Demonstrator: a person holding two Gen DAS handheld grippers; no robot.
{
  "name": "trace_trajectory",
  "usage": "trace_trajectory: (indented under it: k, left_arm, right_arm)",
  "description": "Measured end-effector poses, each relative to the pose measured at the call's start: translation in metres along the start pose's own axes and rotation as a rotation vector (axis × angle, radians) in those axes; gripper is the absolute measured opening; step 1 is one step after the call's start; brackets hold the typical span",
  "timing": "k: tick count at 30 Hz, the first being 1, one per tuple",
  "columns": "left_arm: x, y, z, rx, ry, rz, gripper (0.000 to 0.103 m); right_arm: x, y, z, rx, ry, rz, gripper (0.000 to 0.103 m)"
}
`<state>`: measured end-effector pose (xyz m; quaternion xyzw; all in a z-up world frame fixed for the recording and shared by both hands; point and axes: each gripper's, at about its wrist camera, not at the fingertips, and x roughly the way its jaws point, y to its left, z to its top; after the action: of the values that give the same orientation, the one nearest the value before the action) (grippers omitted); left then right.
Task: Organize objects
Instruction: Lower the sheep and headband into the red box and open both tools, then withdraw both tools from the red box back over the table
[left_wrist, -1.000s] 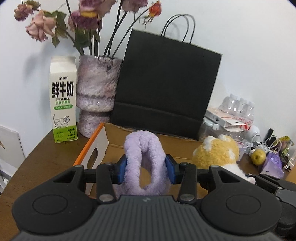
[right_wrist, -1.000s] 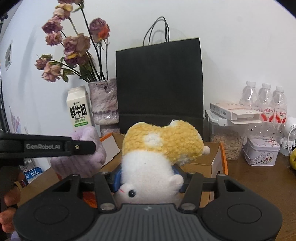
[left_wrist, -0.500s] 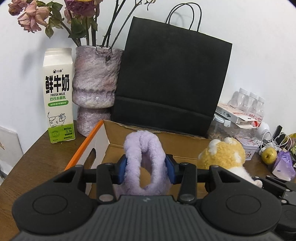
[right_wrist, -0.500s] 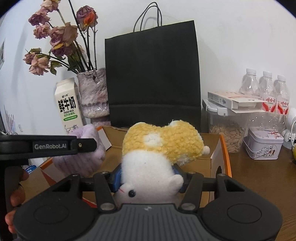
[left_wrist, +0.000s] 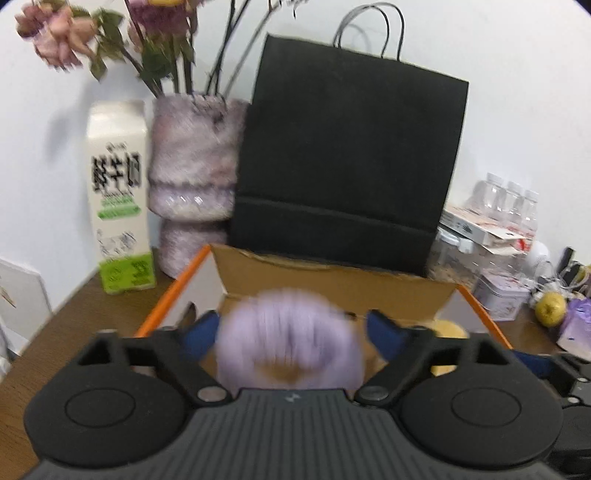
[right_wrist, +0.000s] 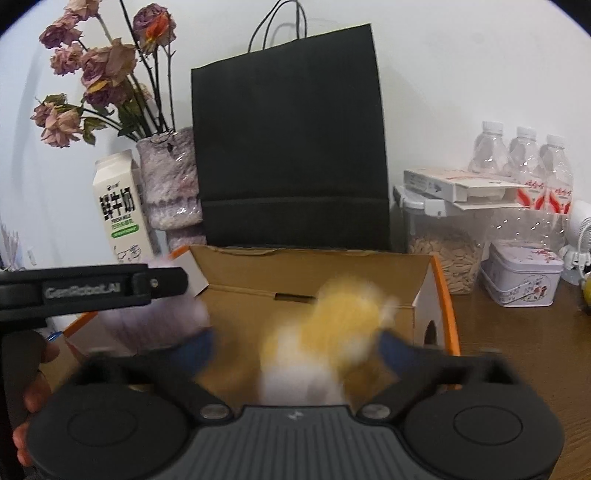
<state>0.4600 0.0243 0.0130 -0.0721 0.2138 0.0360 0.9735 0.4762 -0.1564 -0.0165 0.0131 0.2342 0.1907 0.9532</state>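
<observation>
Both claws are spread wide over the cardboard box (right_wrist: 314, 280). The left claw (left_wrist: 291, 332) is released around a blurred purple fluffy ring (left_wrist: 290, 343) inside the box; the right claw (right_wrist: 295, 350) is released around a blurred yellow-and-white plush toy (right_wrist: 325, 339) inside the box, to the ring's right.
</observation>
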Motion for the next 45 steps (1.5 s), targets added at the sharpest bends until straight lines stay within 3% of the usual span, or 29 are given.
trace_trajectory:
  k: [3,12,22,37,45]
  left_arm:
    - [-0.005,-0.001,0.002,0.004,-0.021,0.034,0.103]
    - [-0.006,0.001,0.003,0.003,0.016,0.017,0.103]
    - [-0.029,-0.002,0.011,0.013,0.005,-0.023,0.103]
    - [-0.113,0.002,0.018,0.014,-0.100,-0.070,0.103]
    - [-0.155,0.001,0.005,0.024,-0.112,-0.086,0.103]
  right_arm:
    - [-0.001,0.000,0.000,-0.006,0.001,-0.011,0.103]
    - [-0.003,0.003,0.001,-0.020,0.006,-0.019,0.103]
    - [-0.025,0.013,0.007,-0.043,-0.011,-0.002,0.103]
    - [-0.093,0.022,0.005,-0.045,-0.087,0.029,0.103]
    - [-0.128,0.023,-0.009,-0.029,-0.089,0.030,0.103]
